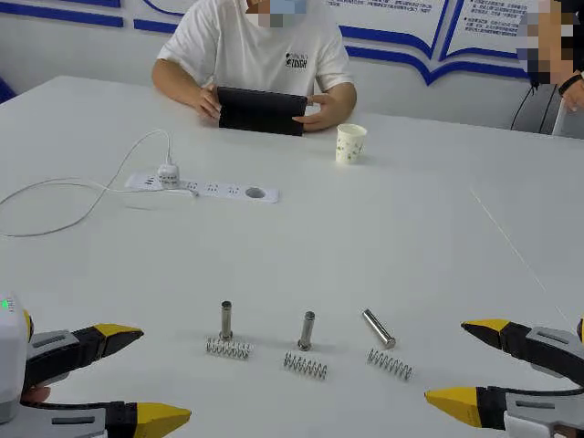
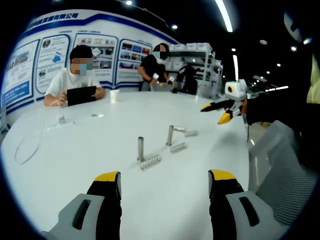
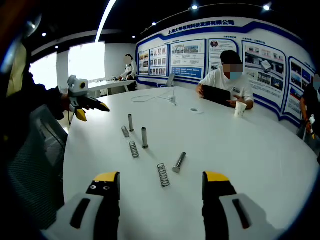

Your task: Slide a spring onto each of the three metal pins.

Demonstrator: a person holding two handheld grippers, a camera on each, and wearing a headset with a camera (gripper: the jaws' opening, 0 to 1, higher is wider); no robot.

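- Our left claw [image 1: 160,376] and right claw [image 1: 448,360] hang spread wide, empty.
- We see two pins [image 1: 225,319] standing, a third pin [image 1: 378,328] lying flat, springs [image 1: 305,366] beside each.

shiny metal pins [image 1: 306,330], coiled wire springs [image 1: 305,366], matt table [image 1: 365,246]

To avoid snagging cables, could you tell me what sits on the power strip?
A white charger is plugged into the power strip, cable trailing left; its prongs are hidden.

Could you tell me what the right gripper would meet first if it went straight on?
Probably the small coiled metal spring beside the silver metal pin lying flat, if the right gripper travels low enough.
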